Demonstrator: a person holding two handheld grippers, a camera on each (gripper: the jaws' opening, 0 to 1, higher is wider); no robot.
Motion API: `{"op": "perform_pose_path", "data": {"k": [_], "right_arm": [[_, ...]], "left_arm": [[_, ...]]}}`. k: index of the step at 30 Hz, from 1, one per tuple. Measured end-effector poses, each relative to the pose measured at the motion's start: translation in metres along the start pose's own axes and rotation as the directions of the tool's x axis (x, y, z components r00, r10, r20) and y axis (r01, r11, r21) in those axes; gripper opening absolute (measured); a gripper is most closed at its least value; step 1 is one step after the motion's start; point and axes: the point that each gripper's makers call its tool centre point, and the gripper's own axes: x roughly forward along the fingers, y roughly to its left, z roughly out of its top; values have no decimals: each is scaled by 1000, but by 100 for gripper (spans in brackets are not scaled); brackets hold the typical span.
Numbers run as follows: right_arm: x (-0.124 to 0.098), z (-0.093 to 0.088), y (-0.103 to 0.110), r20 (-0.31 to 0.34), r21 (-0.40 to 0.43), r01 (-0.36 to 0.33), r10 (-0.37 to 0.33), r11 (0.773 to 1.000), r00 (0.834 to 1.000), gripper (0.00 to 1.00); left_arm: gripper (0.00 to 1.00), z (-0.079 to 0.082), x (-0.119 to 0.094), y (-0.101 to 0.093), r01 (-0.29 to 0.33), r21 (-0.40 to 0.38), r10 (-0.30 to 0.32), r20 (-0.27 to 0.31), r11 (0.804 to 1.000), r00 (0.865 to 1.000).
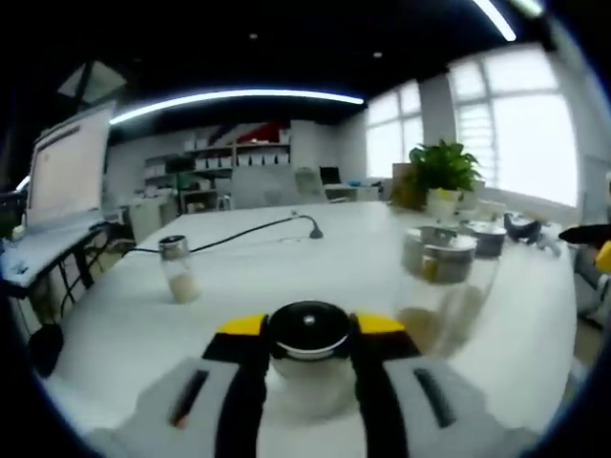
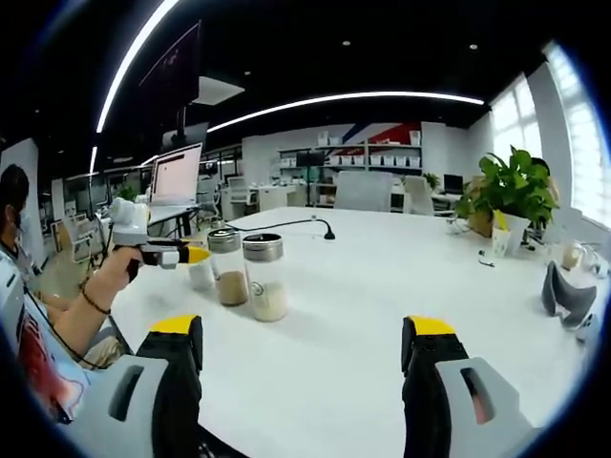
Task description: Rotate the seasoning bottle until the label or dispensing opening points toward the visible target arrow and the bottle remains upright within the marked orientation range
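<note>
My left gripper point(image 1: 307, 345) pinches a clear glass seasoning bottle with a dark round cap point(image 1: 307, 329) between its yellow-tipped jaws, upright on the white table point(image 1: 115, 324). My right gripper point(image 2: 304, 345) hangs spread wide over that table, gripping nothing. Two more steel-capped glass spice jars point(image 2: 265, 277) stand just beside the pinched bottle, with a potted green plant point(image 2: 511, 196) well apart from it at the table's far edge.

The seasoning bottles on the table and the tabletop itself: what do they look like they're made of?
Seasoning bottles: clear walls, probably glass, possibly hard plastic, since the pale and tan contents show through; the caps look like brushed metal or metallic plastic with a grey sheen. The one between the left gripper's jaws has a dark glossy top. Table: smooth matte white, likely laminate; it carries only soft reflections.
</note>
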Motion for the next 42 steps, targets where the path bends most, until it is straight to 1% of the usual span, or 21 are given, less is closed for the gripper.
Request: {"op": "perform_pose_path", "data": {"k": [7,10,16,18,20,22,24,25,27,29,30,31,32,33,34,35,36,37,38,40,42], "right_arm": [[0,0,1,0,-3,-1,1,1000,1000,89],[0,-1,0,-3,0,3,-3,1000,1000,89],[-1,1,-1,8,2,3,-3,1000,1000,89],[-1,0,-2,5,0,5,-5,1000,1000,89],[0,-1,-2,1,3,4,-4,1000,1000,89],[0,-2,-2,0,5,3,-3,1000,1000,89],[0,-2,-2,-2,4,4,-4,1000,1000,89],[0,-2,-1,-3,3,0,0,1000,1000,89],[0,0,2,4,-4,-18,18,1000,1000,89],[0,3,4,16,-6,-24,24,1000,1000,89],[0,3,4,19,-8,-24,25,1000,1000,89],[0,3,4,19,-8,-25,25,1000,1000,89],[0,3,4,16,-8,-25,25,1000,1000,89],[0,2,4,12,-6,-25,25,1000,1000,89],[0,1,4,10,-5,-25,25,1000,1000,89],[0,1,3,10,-4,-24,24,1000,1000,89],[-1,1,3,12,-3,-21,21,1000,1000,89],[-2,2,3,16,-3,-19,19,1000,1000,88],[-3,3,2,20,-6,-18,18,1000,1000,88],[-4,5,3,27,-8,-19,19,1000,999,88],[-5,6,3,33,-5,-22,22,1000,999,88]], "left_arm": [[35,0,0,-1,10,2,-10,-1,1000,1000],[35,0,0,-1,12,7,-12,15,1000,1000],[35,5,-3,-2,20,61,-23,54,998,998],[38,9,-5,-4,35,61,-40,71,998,997],[44,11,-7,-9,80,49,-83,72,996,994],[49,11,-6,-12,129,94,-134,54,987,989],[54,18,-6,-10,138,92,-145,79,986,986],[55,22,-7,-12,167,97,-175,91,981,980],[56,28,-13,-18,259,129,-272,101,957,957],[57,28,-16,-19,319,142,-334,93,937,938],[57,30,-18,-21,364,157,-382,97,918,919],[57,32,-21,-22,410,132,-424,107,902,899],[57,33,-23,-24,461,77,-468,111,884,877],[60,35,-26,-27,515,35,-516,118,856,849],[64,39,-30,-30,566,8,-561,140,824,816],[65,42,-33,-30,599,-15,-590,158,800,792],[65,42,-33,-27,619,-20,-608,159,785,777],[65,42,-32,-23,621,-4,-613,156,784,775],[66,43,-31,-22,627,23,-622,158,779,767],[68,40,-29,-18,635,76,-639,123,769,759],[68,42,-30,-18,658,116,-668,121,744,734]]}}
